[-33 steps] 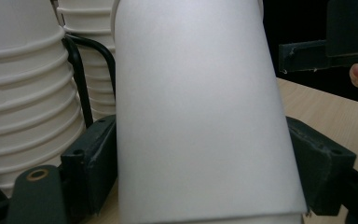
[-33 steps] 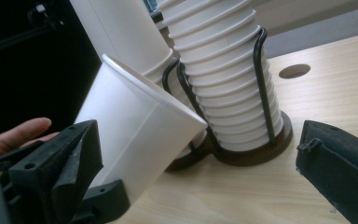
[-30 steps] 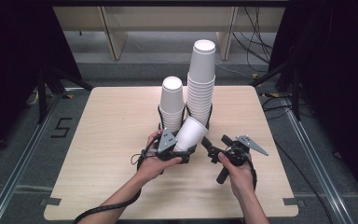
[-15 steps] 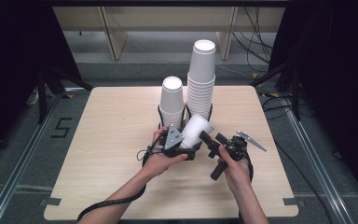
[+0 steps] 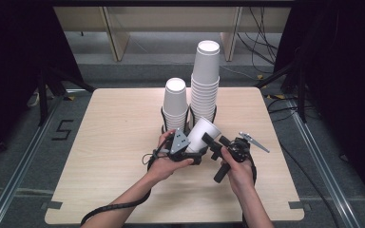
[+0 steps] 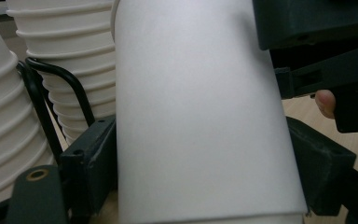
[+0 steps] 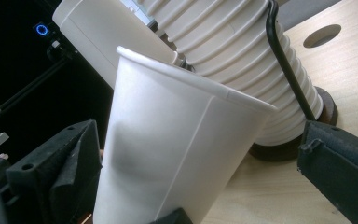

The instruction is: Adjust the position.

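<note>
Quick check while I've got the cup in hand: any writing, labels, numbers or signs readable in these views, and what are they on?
"5": dark mark on the grey floor left of the table, drawn in blocky strokes.
No print shows on the held cup or the two cup stacks.
Nothing else readable.

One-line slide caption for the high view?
Left gripper holds a tilted white paper cup before two cup stacks; right gripper alongside.

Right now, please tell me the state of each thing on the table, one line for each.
Single paper cup: tilted, clamped.
Left hand-held gripper: shut on the single paper cup.
Right hand-held gripper: open, jaws either side of that cup.
Short cup stack: upright.
Tall cup stack: upright.
</note>
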